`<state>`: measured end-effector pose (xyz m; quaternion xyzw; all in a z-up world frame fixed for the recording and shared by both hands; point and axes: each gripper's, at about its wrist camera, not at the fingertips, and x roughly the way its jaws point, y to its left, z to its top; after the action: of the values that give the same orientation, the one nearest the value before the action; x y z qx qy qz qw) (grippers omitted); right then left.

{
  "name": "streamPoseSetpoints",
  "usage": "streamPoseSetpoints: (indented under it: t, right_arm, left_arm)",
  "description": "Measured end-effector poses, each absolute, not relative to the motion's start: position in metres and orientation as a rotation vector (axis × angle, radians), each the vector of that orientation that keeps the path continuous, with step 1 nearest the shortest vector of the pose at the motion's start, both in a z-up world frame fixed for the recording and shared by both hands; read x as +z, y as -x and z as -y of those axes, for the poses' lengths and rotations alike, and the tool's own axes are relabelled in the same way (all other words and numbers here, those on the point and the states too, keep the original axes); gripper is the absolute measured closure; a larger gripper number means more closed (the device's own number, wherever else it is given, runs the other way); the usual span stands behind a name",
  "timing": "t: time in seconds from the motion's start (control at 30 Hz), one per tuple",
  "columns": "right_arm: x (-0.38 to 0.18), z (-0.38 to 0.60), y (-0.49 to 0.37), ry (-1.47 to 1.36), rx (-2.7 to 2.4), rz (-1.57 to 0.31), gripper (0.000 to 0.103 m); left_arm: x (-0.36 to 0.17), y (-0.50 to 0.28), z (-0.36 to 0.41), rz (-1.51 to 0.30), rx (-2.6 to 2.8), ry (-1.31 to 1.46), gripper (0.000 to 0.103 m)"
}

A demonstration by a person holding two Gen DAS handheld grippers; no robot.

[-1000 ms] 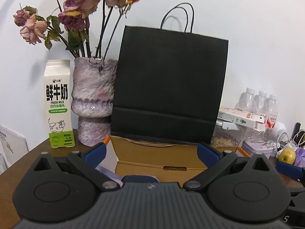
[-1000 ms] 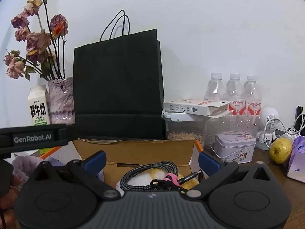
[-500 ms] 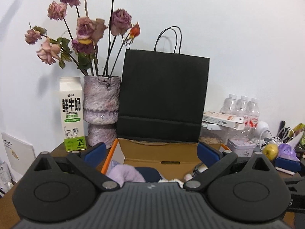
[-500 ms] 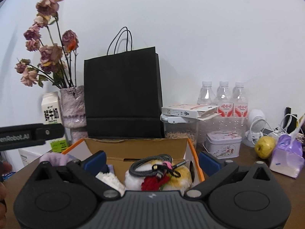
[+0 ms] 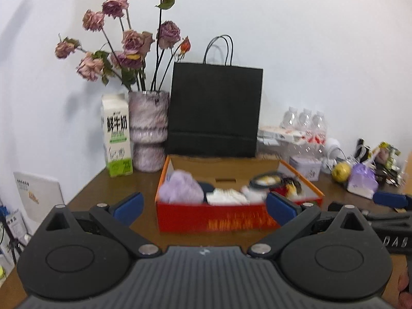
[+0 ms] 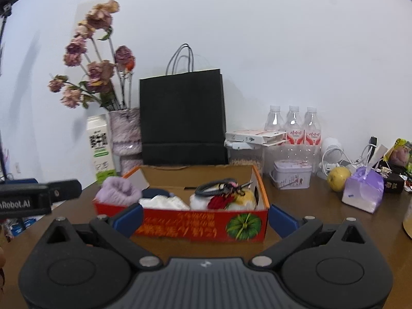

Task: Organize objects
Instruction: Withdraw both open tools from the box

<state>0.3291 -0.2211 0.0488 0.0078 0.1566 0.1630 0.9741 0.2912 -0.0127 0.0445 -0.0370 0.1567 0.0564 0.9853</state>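
Holding both the left gripper point(image 5: 203, 203) and right gripper point(image 6: 204, 217) with jaws wide open and empty, facing the filled red box point(image 6: 200, 225) mid-surface, seemingly finishing, leaving loose items along the right edge.

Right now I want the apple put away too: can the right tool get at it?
Probably yes. The apple sits in the open on the table, right of the red box; the right tool is open with nothing between.

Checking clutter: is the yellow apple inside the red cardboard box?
No, the yellow apple sits on the brown table, right of the red cardboard box.
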Motion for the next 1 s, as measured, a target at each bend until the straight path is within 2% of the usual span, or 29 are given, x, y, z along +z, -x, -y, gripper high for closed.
streamPoseSetpoints:
  t: [0.47,1.0]
  right_arm:
    - [0.047,0.249,-0.22,-0.036,0.354,-0.357,0.0]
    - [0.053,0.255,-0.172,-0.021,0.367,-0.342,0.0]
  left_arm:
    - [0.026,-0.19,0.013,-0.394,0.152,0.077,0.0]
    - [0.031,-0.151,0.025,-0.382,0.141,0.086,0.0]
